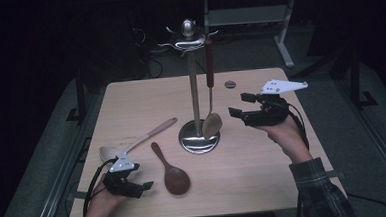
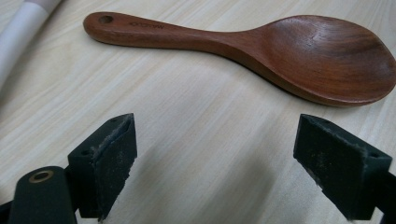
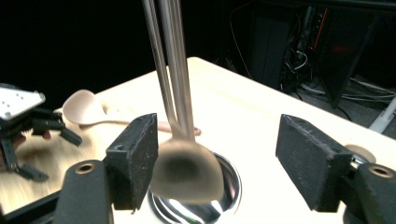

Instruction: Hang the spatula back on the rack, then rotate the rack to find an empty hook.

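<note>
A metal stand [image 1: 193,83] rises from a round base [image 1: 188,143] mid-table. From one of its hooks hangs a metal spoon [image 1: 212,123] with a reddish handle. My right gripper [image 1: 237,105] is open just right of that spoon's bowl, apart from it. In the right gripper view the blurred bowl [image 3: 187,170] hangs ahead of the open right gripper [image 3: 217,163], nearer its left jaw, with no pad pressing on it. A dark wooden spoon [image 1: 173,173] lies flat at the front. My left gripper [image 1: 144,189] rests open beside it. The wooden spoon [image 2: 261,51] lies beyond the open left gripper [image 2: 215,163].
A pale long-handled spoon [image 1: 137,141] lies on the table left of the stand, its bowl near my left hand. A small round disc [image 1: 230,84] sits near the table's far edge. Dark floor, cables and desk legs lie beyond the table.
</note>
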{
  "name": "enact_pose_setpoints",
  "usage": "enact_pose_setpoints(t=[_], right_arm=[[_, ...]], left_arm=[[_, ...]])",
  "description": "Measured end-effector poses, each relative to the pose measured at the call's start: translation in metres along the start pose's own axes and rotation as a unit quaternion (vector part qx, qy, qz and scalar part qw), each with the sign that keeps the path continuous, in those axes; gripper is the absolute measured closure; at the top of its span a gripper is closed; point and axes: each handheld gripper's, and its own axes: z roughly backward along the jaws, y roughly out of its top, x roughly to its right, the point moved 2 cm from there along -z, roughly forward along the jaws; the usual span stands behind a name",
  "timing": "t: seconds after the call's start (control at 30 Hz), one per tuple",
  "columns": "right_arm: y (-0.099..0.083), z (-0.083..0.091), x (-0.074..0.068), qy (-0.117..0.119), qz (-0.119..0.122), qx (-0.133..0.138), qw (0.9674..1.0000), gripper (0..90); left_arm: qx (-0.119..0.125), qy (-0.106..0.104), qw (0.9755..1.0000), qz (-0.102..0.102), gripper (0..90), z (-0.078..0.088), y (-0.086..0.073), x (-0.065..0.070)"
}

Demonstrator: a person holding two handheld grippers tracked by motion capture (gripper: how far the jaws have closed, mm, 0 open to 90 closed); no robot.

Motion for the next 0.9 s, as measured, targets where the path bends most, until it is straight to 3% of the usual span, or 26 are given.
enact_pose_setpoints(t=[0.27,0.33,0.4,0.43,0.5,0.57,0.73,0.9], right_arm=[[-0.037,0.006,0.007,-0.004,-0.020,-0.016,0.9997,25.0],[-0.056,0.010,0.011,-0.005,-0.028,-0.025,0.9993,23.6],[-0.063,0.011,0.012,-0.005,-0.034,-0.025,0.9991,22.8],[-0.076,0.013,0.014,-0.013,-0.039,-0.035,0.9985,21.2],[-0.082,0.014,0.015,-0.016,-0.041,-0.037,0.9983,20.3],[-0.092,0.017,0.015,-0.024,-0.047,-0.047,0.9975,18.6],[-0.110,0.021,0.013,-0.036,-0.046,-0.068,0.9960,16.7],[-0.126,0.025,0.007,-0.039,-0.052,-0.078,0.9948,15.6]], left_arm=[[0.004,-0.001,0.9999,0.016,15.0,0.005,0.004,-0.002],[0.003,-0.007,0.9998,0.020,16.1,0.008,0.007,-0.002],[0.004,-0.011,0.9997,0.022,16.8,0.011,0.011,-0.002],[0.008,-0.015,0.9996,0.024,20.8,0.013,0.014,-0.002],[0.019,-0.024,0.9988,0.039,21.8,0.017,0.021,0.000],[0.022,-0.032,0.9981,0.047,27.8,0.021,0.028,0.001],[0.037,-0.051,0.9972,0.040,44.4,0.031,0.051,0.003],[0.058,-0.077,0.9942,0.048,65.6,0.044,0.080,0.000]])
